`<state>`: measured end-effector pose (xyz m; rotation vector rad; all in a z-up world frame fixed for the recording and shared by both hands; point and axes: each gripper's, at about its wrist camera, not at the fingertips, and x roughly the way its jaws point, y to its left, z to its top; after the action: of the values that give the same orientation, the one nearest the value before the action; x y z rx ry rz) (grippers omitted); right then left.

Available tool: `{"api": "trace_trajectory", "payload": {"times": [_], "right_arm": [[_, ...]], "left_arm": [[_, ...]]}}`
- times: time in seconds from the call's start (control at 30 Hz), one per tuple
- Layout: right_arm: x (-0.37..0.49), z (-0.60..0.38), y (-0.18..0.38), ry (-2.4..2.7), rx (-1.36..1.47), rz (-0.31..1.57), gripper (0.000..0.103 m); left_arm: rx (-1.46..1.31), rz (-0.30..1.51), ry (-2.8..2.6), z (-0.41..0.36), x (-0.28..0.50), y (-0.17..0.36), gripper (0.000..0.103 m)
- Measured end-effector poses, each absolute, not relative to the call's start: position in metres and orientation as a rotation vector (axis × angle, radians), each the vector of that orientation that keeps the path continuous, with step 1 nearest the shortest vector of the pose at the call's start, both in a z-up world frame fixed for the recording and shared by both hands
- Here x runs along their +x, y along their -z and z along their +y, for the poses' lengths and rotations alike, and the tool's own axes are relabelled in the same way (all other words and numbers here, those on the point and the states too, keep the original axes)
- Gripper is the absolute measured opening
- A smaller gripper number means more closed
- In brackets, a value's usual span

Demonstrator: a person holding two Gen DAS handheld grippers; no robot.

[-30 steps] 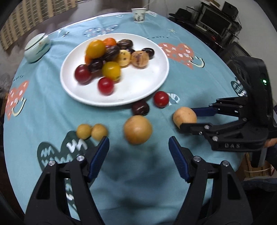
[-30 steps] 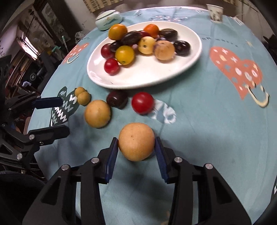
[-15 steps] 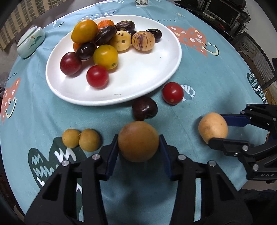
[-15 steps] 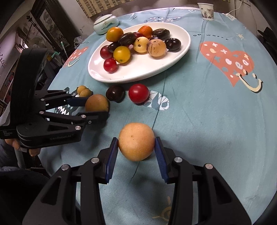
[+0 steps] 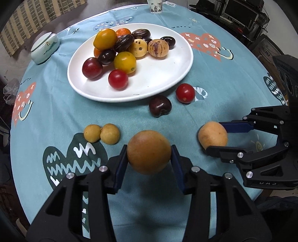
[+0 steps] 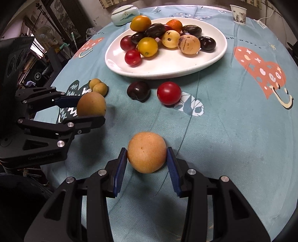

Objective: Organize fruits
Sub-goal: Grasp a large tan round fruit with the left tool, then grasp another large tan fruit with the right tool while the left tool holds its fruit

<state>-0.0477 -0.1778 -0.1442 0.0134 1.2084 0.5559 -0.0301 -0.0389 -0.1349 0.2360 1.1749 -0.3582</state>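
My left gripper (image 5: 149,154) is shut on a round brown fruit (image 5: 149,151) and holds it above the cloth; it also shows in the right wrist view (image 6: 91,104). My right gripper (image 6: 147,155) is shut on a tan round fruit (image 6: 146,151), which also shows in the left wrist view (image 5: 212,135). A white plate (image 5: 167,74) further back holds several fruits. On the cloth in front of it lie a dark plum (image 5: 160,108), a red tomato (image 5: 185,93) and two small yellow fruits (image 5: 101,133).
A pale lidded bowl (image 5: 44,47) stands at the back left and a paper cup (image 5: 155,6) at the far edge. The round table's edge drops off near both grippers. Dark furniture stands beyond the table on the right.
My left gripper closed on the brown fruit and lifted it off the cloth. My right gripper kept its hold on the tan fruit and rose slightly.
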Motion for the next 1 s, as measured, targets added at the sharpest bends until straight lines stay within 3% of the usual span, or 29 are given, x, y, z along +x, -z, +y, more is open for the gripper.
{"api": "trace_trajectory", "payload": {"times": [1.0], "right_arm": [[-0.0512,-0.177,0.1471,-0.542,0.024,1.213,0.044]], "left_arm": [[0.227,1.167,0.38,-0.0381,-0.0305,0.1284,0.046]]}}
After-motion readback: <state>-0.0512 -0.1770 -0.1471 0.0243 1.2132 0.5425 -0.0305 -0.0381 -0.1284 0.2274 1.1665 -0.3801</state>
